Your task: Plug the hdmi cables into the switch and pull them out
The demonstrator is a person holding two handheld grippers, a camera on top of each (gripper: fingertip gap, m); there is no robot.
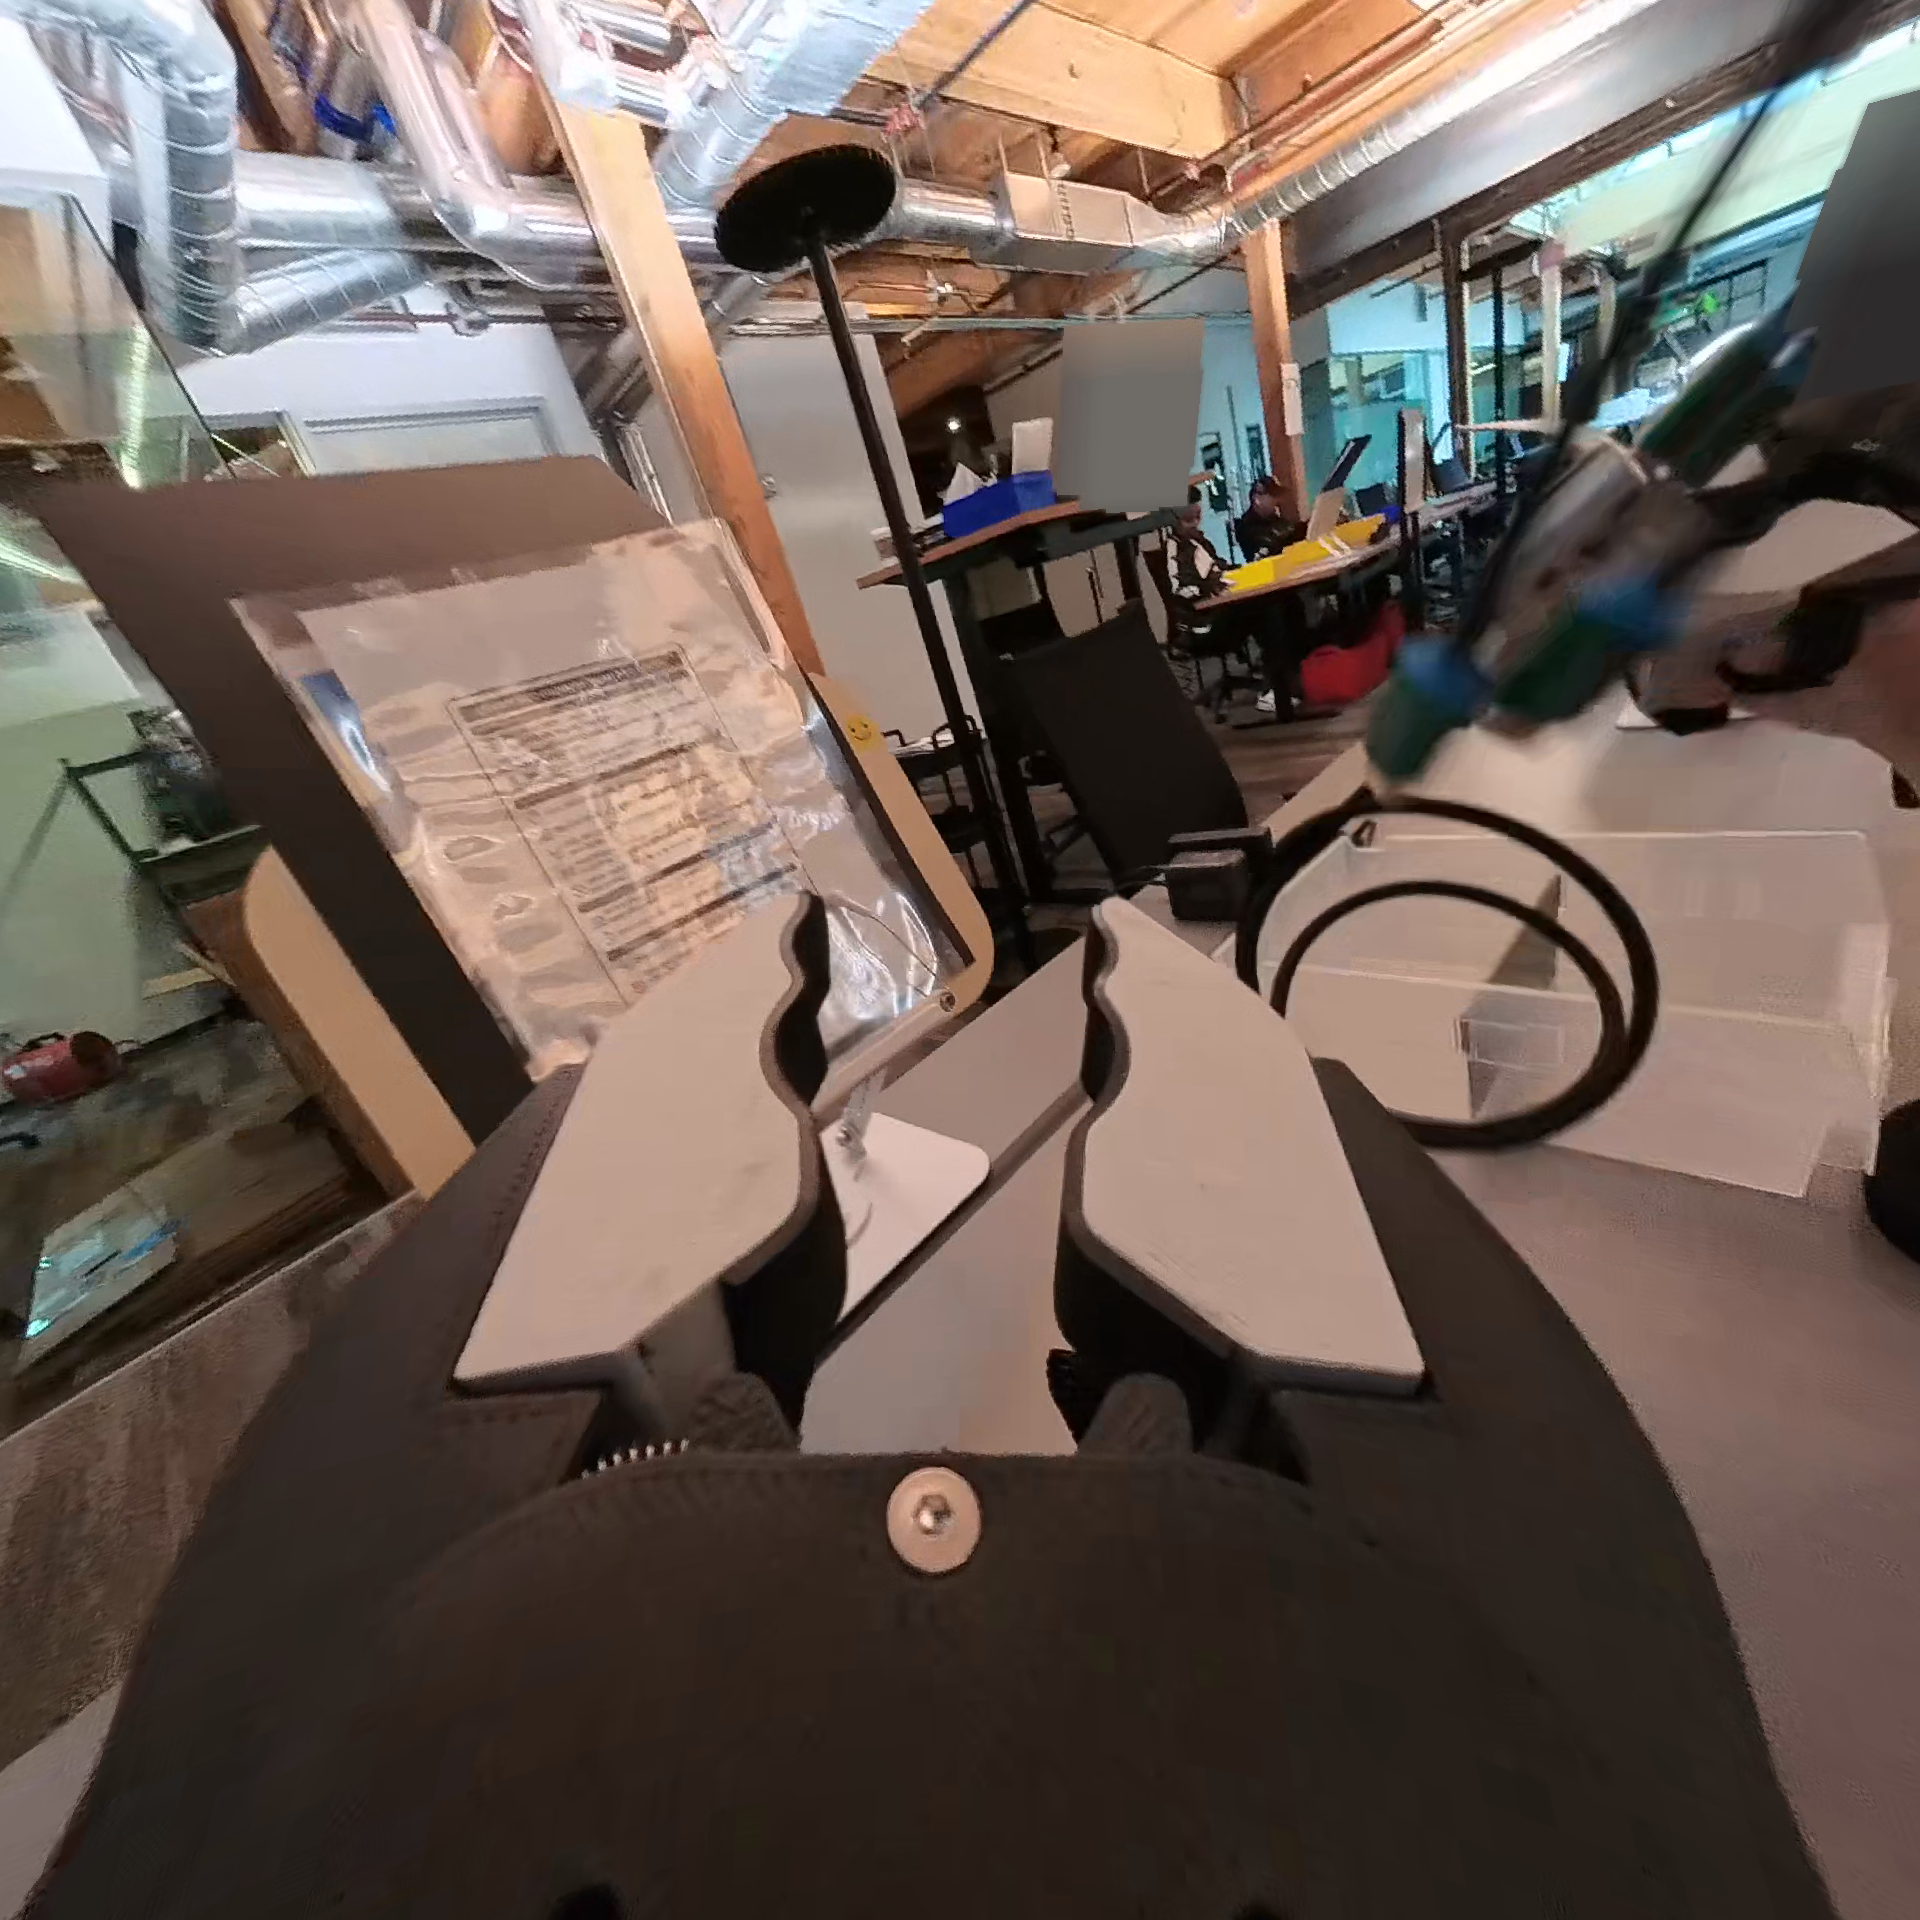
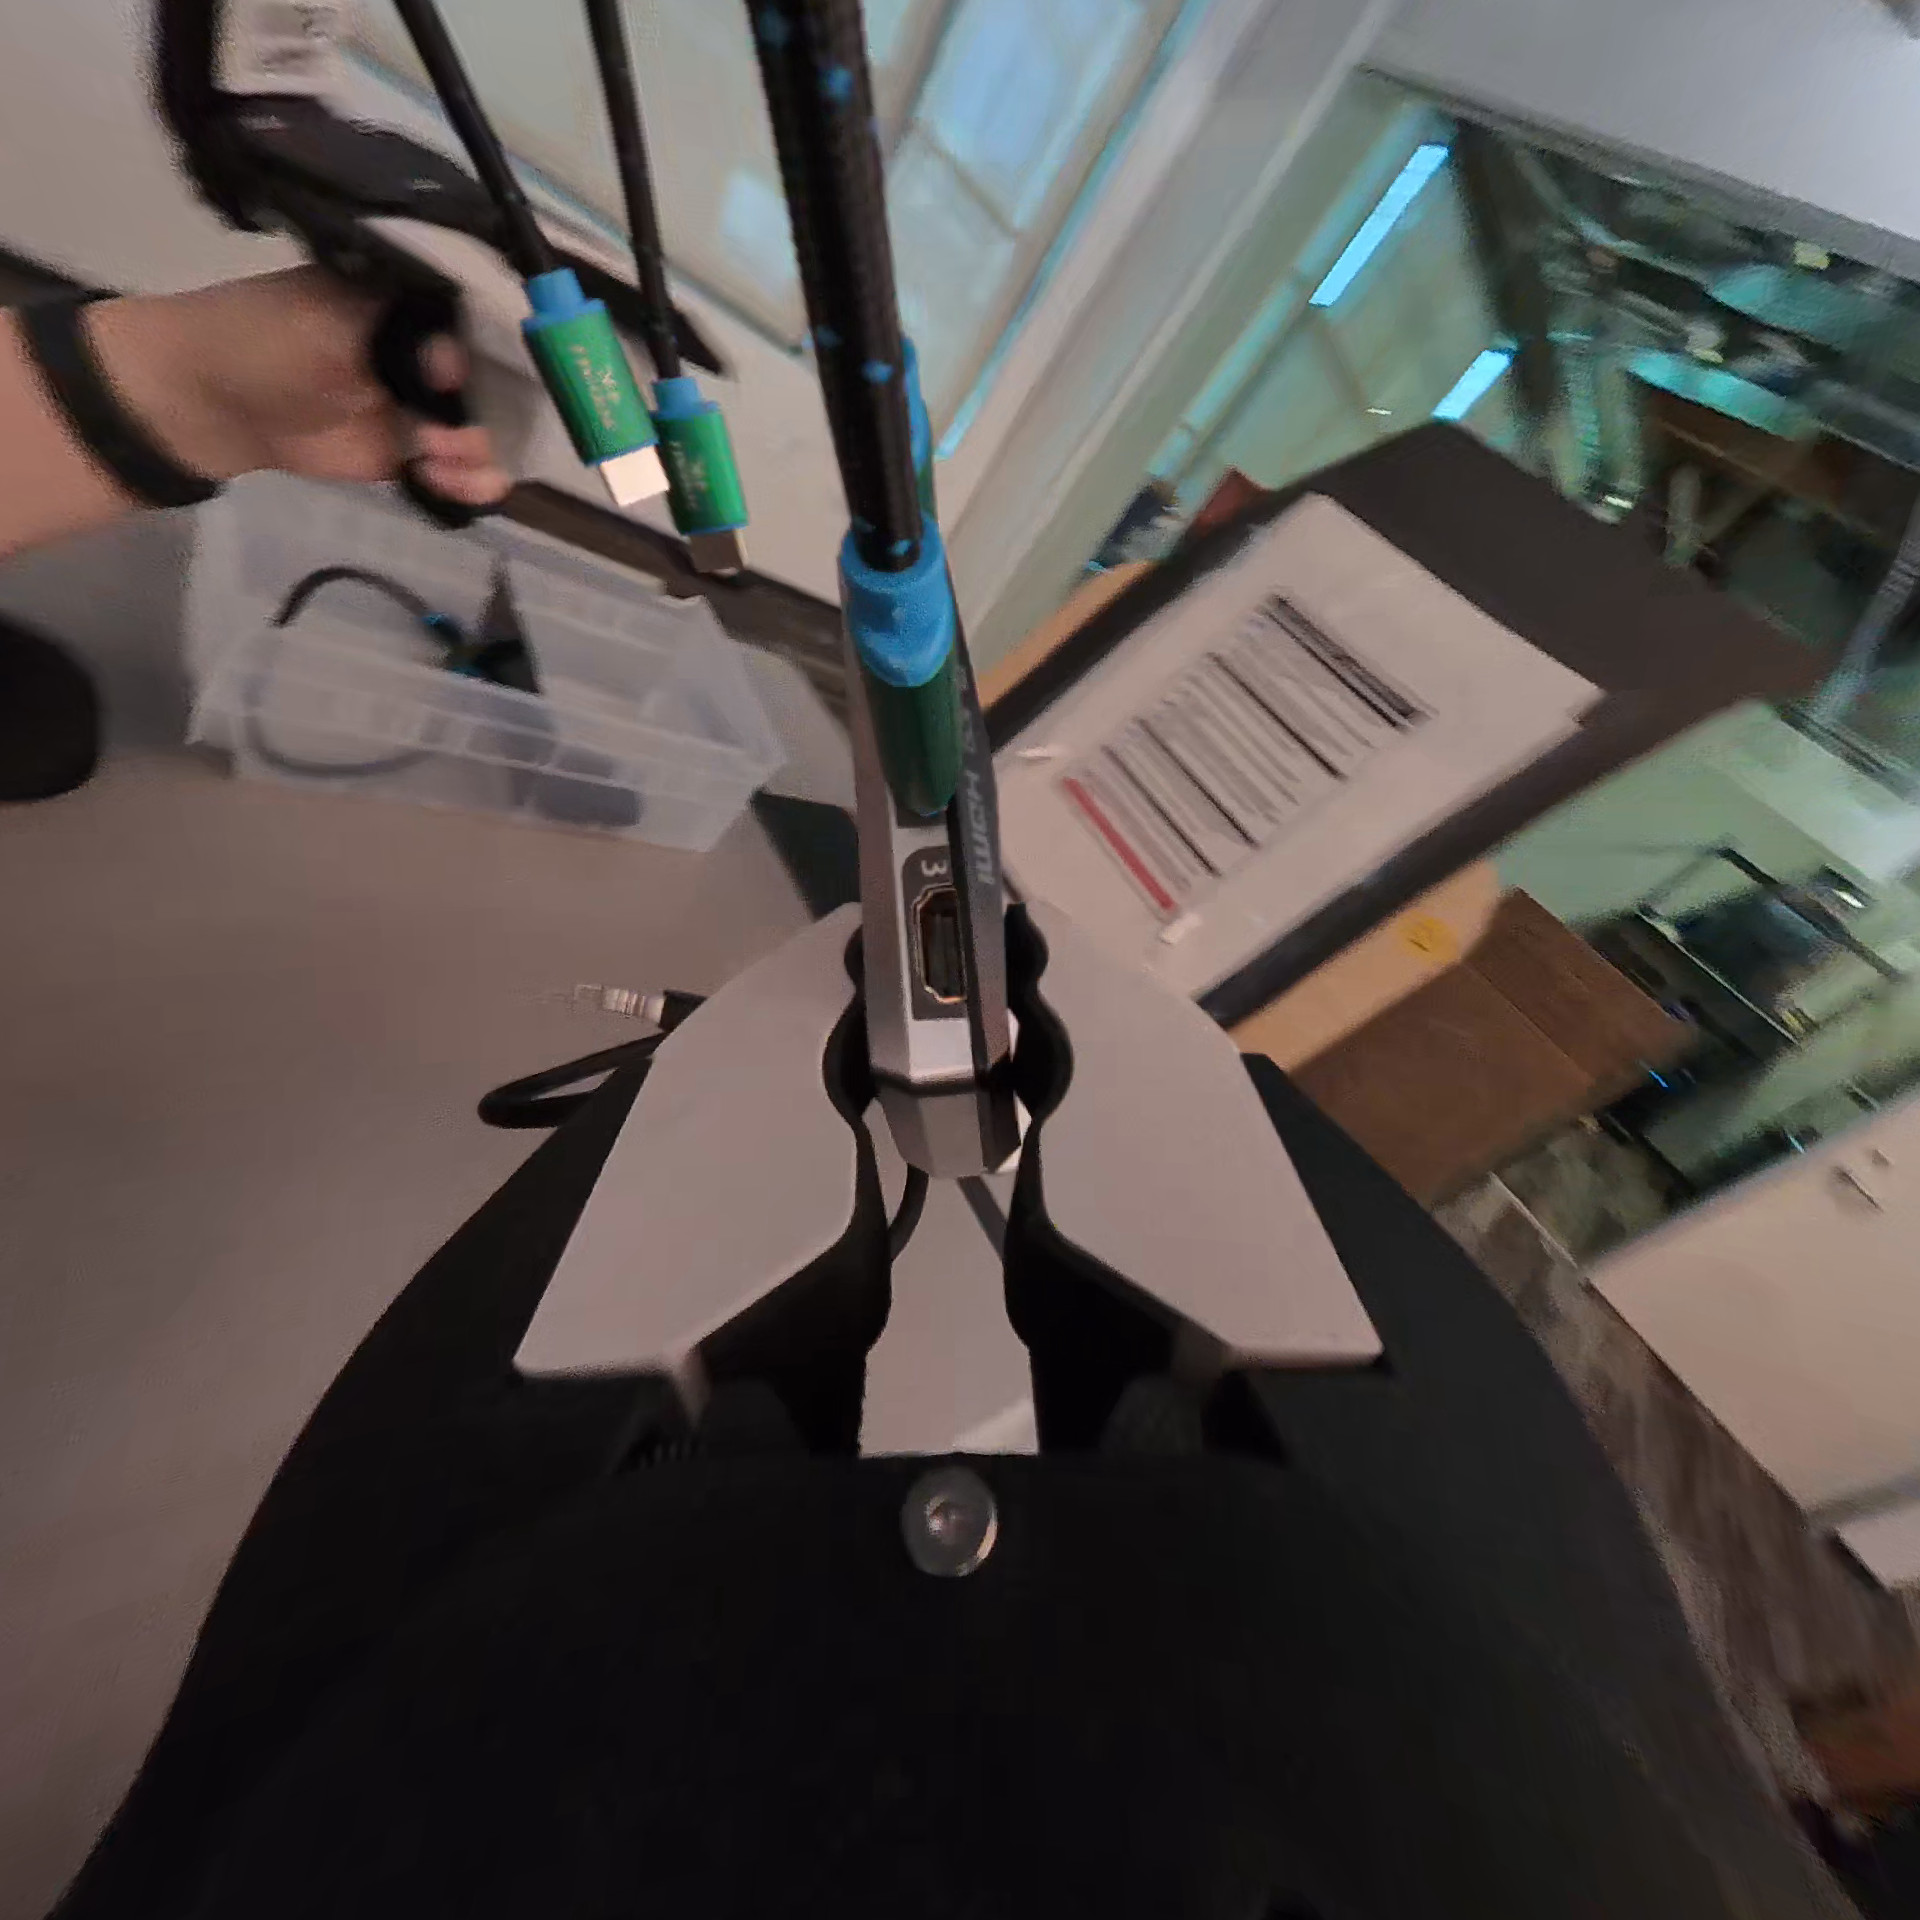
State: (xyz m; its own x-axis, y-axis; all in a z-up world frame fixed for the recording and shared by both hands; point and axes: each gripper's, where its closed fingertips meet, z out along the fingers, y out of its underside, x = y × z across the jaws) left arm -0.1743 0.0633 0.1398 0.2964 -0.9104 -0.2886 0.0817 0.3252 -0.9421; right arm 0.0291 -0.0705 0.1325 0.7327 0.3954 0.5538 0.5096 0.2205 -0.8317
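Note:
In the right wrist view my right gripper (image 2: pixel 940 935) is shut on a grey HDMI switch (image 2: pixel 935 1049) held on edge, with one empty port facing me. A green plug with a blue collar (image 2: pixel 914 707) on a black braided cable (image 2: pixel 831 208) sits in the switch. Two loose green plugs (image 2: pixel 592 395) (image 2: pixel 701 468) hang on their cables to its left. My left gripper (image 1: pixel 951 997) is open and empty above the grey table (image 1: pixel 1558 1403). The switch with its plugs (image 1: pixel 1558 582) shows blurred at the upper right of the left wrist view.
A coil of black cable (image 1: pixel 1455 987) lies by a clear acrylic box (image 1: pixel 1714 1039). A clear plastic bin (image 2: pixel 468 686) holds more cable. A stand with a plastic-wrapped sheet (image 1: pixel 623 790) stands ahead of the left gripper. A hand (image 2: pixel 260 395) holds the left gripper.

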